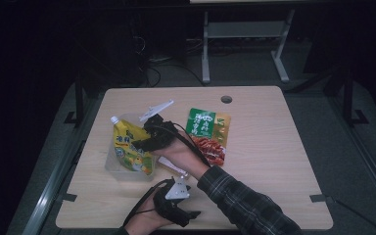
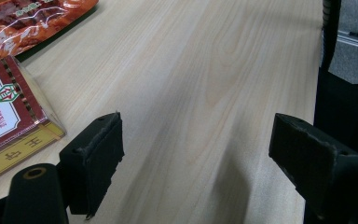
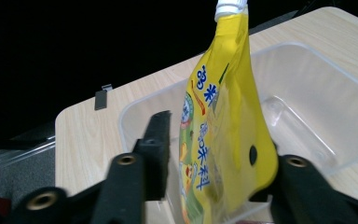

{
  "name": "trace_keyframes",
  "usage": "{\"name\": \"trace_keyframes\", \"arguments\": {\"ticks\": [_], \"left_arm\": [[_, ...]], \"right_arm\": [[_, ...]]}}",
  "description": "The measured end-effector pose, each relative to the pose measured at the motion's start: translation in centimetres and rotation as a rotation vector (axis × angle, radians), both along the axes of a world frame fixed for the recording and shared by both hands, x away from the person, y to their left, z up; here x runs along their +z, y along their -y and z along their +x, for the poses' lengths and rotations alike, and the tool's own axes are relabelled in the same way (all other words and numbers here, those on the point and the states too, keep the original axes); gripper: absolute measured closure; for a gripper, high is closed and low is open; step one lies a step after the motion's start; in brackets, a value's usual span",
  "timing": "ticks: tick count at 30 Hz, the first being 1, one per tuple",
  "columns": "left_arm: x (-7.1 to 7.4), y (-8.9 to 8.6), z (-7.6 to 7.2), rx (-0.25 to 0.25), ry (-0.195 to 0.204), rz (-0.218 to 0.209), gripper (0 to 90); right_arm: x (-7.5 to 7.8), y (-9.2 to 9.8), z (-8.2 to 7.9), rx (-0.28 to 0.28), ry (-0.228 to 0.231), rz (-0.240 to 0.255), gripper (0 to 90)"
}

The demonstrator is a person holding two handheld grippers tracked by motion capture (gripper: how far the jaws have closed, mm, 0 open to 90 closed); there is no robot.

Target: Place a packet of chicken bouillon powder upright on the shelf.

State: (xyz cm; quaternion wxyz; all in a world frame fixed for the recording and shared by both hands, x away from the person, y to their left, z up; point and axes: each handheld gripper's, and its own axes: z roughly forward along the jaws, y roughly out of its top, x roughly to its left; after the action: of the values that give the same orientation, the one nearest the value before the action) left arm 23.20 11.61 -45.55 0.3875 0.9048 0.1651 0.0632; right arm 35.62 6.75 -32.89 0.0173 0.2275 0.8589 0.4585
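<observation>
A yellow pouch (image 3: 223,135) with a white cap and blue lettering stands in the clear plastic tub (image 3: 317,107). The right tool (image 3: 214,154) is released, its jaws loose on either side of the pouch. Near the tub, the left tool (image 2: 196,154) gapes over bare pale wood bench (image 1: 274,147); the room is dark.

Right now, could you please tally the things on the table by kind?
Food packs: 3 (yellow spouted pouch, green-and-orange snack bag, red-and-gold packet)
Clear plastic tubs: 1 (clear tub)
Total: 4
</observation>
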Motion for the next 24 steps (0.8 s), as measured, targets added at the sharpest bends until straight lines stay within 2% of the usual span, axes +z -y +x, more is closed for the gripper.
{"name": "trace_keyframes", "arguments": {"ticks": [3, 4, 6, 8, 10, 15, 16, 24], "left_arm": [[0.0, 0.0, 0.0, -0.004, -0.002, 0.007, 17.0], [0.0, 0.0, 0.0, 0.002, -0.006, -0.004, 17.0], [0.0, 0.0, 0.0, 0.003, -0.005, -0.004, 17.0], [0.0, 0.0, 0.1, 0.008, -0.008, -0.012, 17.0], [0.0, -0.1, 0.2, 0.011, -0.016, -0.009, 17.0], [0.1, -0.4, 0.5, 0.017, 0.0, 0.0, 17.0], [0.2, -0.5, 0.5, 0.021, -0.003, 0.005, 17.0], [0.4, -1.0, 0.4, 0.039, -0.021, -0.013, 17.0]], "right_arm": [[0.3, 0.6, 0.1, -0.003, 0.001, 0.001, 50.8], [0.6, 1.2, 0.0, -0.01, 0.007, -0.006, 45.9], [0.6, 1.7, 0.1, -0.007, 0.024, -0.012, 42.9], [0.7, 2.4, 0.0, -0.011, 0.018, -0.016, 40.1], [0.7, 3.3, 0.0, -0.015, 0.024, -0.016, 38.6], [0.5, 5.8, -0.2, -0.036, 0.026, -0.023, 36.0], [0.4, 6.2, -0.1, -0.036, 0.038, -0.027, 35.7], [-0.7, 9.7, -0.2, -0.07, 0.045, -0.053, 34.3]]}}
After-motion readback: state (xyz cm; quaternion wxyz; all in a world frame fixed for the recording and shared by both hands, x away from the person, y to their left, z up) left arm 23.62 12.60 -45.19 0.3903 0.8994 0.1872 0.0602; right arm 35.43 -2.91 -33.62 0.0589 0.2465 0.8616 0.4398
